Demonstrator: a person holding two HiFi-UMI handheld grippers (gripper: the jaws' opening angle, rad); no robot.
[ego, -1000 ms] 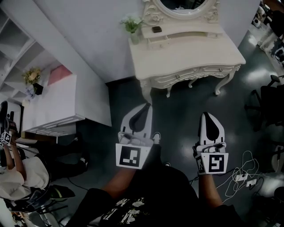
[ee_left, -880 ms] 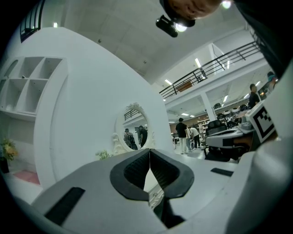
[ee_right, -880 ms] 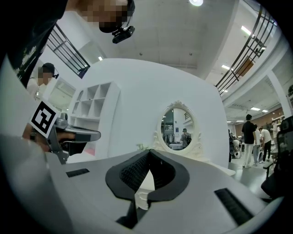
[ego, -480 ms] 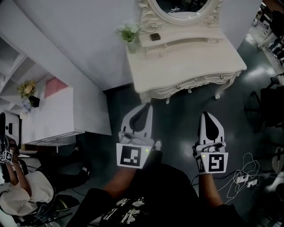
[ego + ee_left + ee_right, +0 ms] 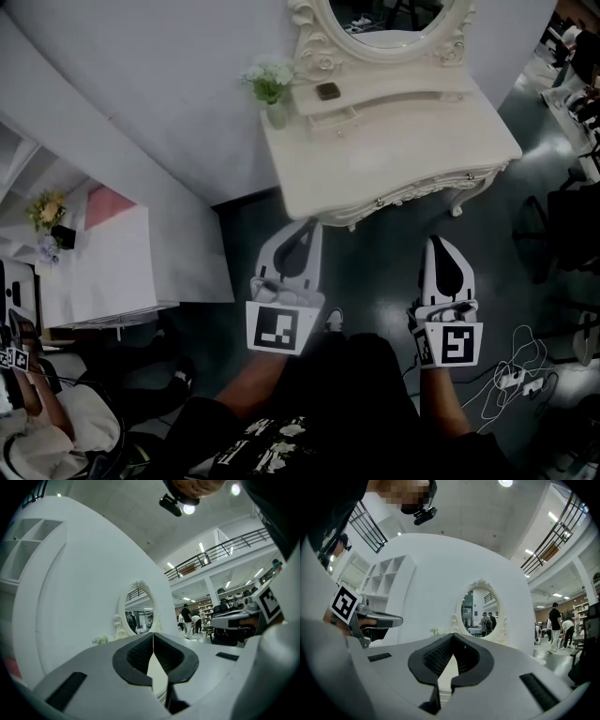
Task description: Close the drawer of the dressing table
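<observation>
The cream dressing table (image 5: 412, 150) stands ahead against the white wall, with its oval mirror (image 5: 389, 19) at the back. A small upper drawer (image 5: 333, 116) under the mirror shelf sticks out a little. A potted plant (image 5: 269, 84) and a small dark object (image 5: 327, 91) sit beside it. My left gripper (image 5: 312, 223) is shut and empty, held level just short of the table's front left corner. My right gripper (image 5: 437, 241) is also shut and empty, a little short of the table's front edge. The left gripper view shows its jaws (image 5: 153, 634) touching, with the mirror (image 5: 138, 609) beyond. The right gripper view shows the same (image 5: 452, 635).
A white cabinet (image 5: 112, 253) stands at the left, with flowers (image 5: 45, 211) on a shelf beyond it. A seated person (image 5: 37, 431) is at the lower left. Cables (image 5: 511, 375) lie on the dark floor at the right, near an office chair (image 5: 572, 220).
The dressing table has come nearer in the head view, and the cabinet has slid off to the left. Both grippers have advanced towards the table, still shut.
</observation>
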